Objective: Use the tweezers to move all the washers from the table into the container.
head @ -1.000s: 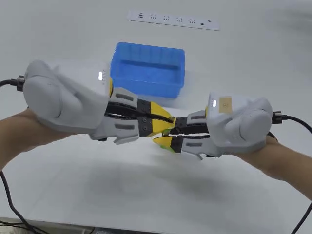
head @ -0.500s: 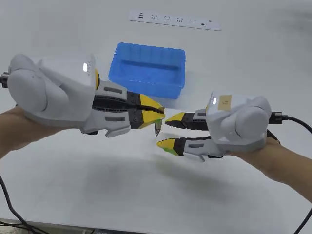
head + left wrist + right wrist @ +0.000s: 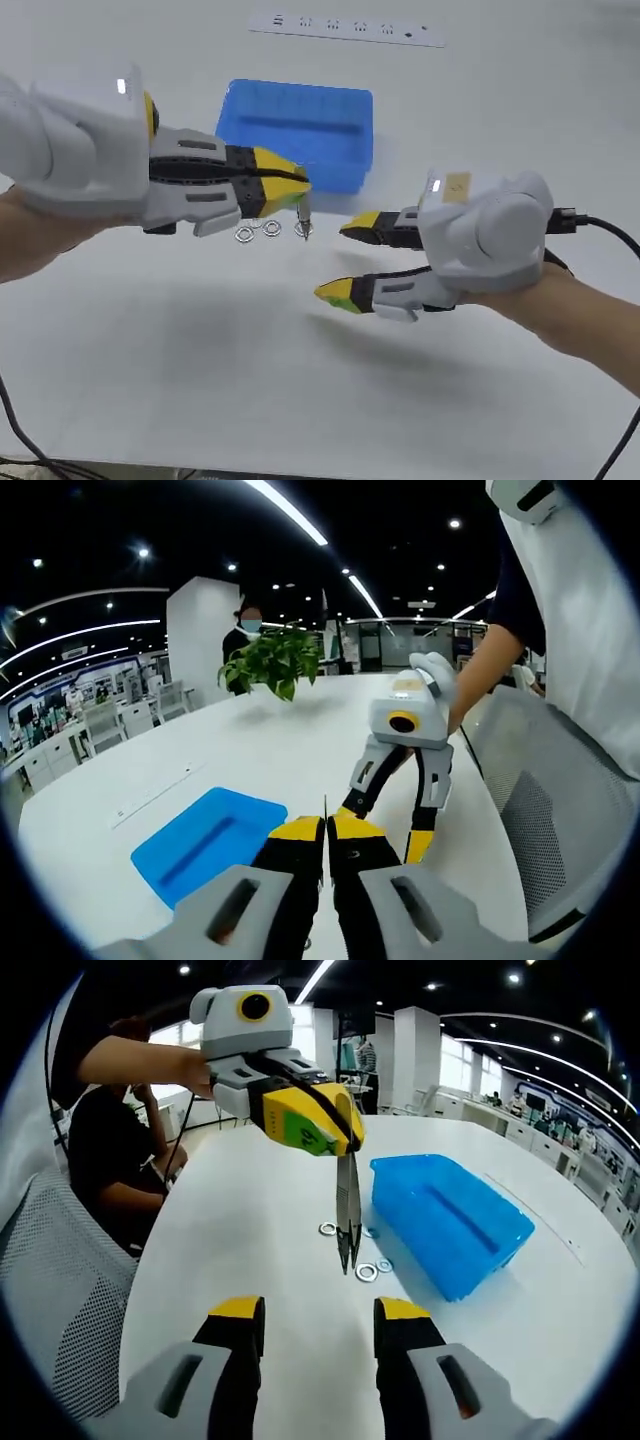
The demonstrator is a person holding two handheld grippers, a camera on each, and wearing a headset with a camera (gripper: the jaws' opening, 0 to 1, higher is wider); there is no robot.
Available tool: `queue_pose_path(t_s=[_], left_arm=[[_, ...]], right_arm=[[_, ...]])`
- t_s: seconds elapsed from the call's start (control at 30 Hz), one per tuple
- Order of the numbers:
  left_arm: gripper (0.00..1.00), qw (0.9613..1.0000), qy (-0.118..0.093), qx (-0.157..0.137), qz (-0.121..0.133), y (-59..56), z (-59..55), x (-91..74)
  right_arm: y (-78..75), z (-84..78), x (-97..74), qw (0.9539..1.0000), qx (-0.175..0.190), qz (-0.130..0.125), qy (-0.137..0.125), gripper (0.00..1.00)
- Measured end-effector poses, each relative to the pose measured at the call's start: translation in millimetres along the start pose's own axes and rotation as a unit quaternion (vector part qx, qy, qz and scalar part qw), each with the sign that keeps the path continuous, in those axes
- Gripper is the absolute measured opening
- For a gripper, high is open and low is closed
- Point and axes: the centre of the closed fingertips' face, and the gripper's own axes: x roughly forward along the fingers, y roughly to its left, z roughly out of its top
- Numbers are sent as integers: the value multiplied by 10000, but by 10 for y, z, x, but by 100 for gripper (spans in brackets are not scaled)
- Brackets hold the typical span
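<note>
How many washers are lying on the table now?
3, in a row before the blue container: left washer, middle, right at the tweezers tip. Others may be hidden.

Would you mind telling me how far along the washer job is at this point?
Done: the left gripper is shut on the tweezers, tips pointing down near the washers. In hand: no washer that I can see; the right gripper is open, empty. Left: at least three washers lie on the table beside the blue container, which looks empty.
</note>
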Motion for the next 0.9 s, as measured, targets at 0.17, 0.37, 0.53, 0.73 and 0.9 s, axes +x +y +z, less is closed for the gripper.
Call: queue_pose_path(t_s=[0.17,0.37,0.53,0.73,0.9], left_arm=[[5,10000,33,66,-43,0,-35,29],[5,9996,108,228,-84,-1,-83,41],[5,9994,120,293,-135,-8,-95,68],[5,9994,100,295,-136,0,-80,83],[5,9990,196,381,-161,10,-93,48]], right_arm=[[18,14,23,9999,-19,110,-60,52],[38,14,55,9998,45,180,-83,53],[42,22,73,9996,95,218,-121,52],[56,12,92,9995,131,259,-119,51],[37,21,102,9995,163,245,-142,50]])
